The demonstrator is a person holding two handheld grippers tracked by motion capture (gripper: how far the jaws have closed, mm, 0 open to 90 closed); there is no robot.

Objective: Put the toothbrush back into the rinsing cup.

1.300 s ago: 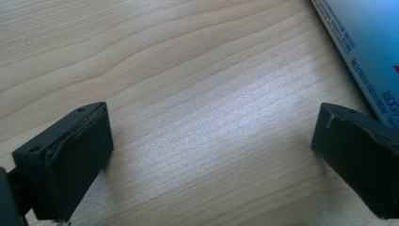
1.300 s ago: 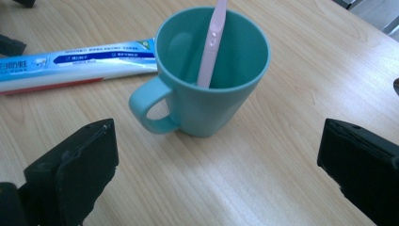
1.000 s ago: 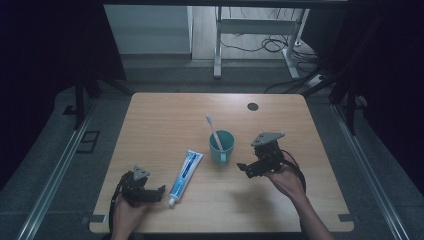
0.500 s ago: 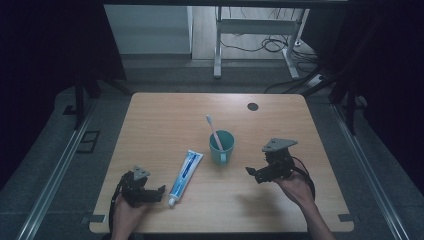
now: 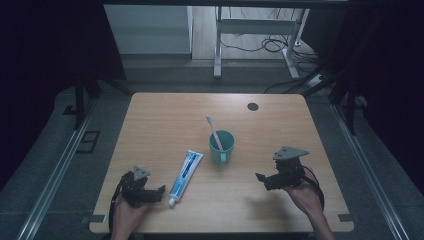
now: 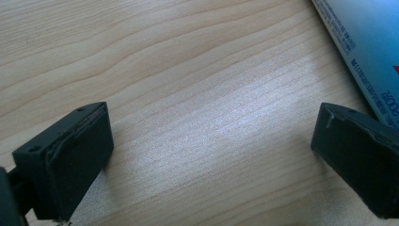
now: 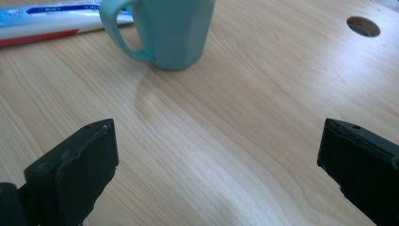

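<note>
Toothpaste tube (image 5: 185, 171): white and blue, lying flat on the table (image 5: 165, 115) just beside the left gripper (image 5: 161, 190), left of the teal mug (image 5: 222, 145). Long axis runs diagonally, cap toward the near edge. Print too small to read. Left gripper spread, empty. Right gripper (image 5: 258, 177) spread, empty, near the mug. Toothbrush (image 5: 214, 130) stands in the mug, lower end hidden.
</note>
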